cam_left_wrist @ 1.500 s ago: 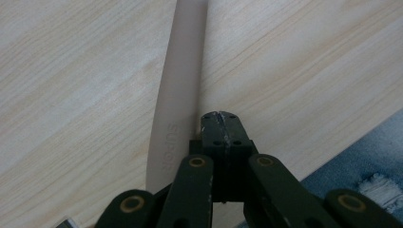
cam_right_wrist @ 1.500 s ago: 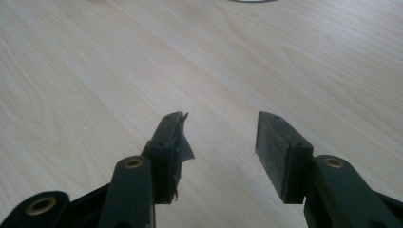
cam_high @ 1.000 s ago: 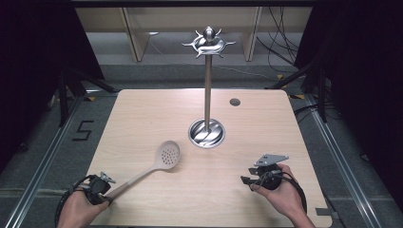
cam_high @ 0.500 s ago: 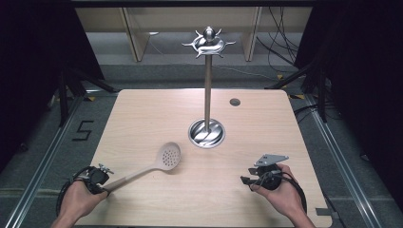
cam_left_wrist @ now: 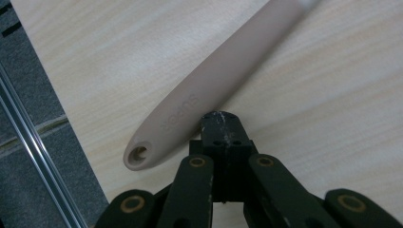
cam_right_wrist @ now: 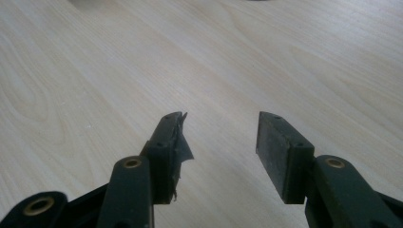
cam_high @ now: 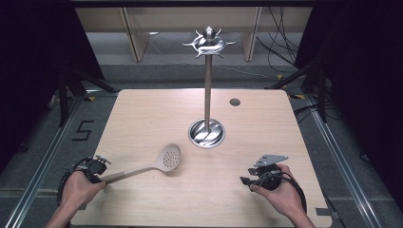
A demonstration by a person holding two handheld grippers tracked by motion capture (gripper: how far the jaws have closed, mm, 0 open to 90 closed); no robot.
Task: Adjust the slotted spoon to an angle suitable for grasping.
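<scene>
At bench (cam_high: 142, 114) front-left, left gripper (cam_left_wrist: 223, 124) fingers clenched, empty, nudging beside skimmer (cam_high: 157, 164) handle end; skimmer lying flat near stand (cam_high: 207, 133). Right gripper (cam_right_wrist: 221, 137) fingers released, idling. Advice: reopening fingers, straddling handle squarely before clamping.

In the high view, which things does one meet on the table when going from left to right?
Left tool → slotted spoon → metal stand → small dark spot on the table → right tool.
</scene>
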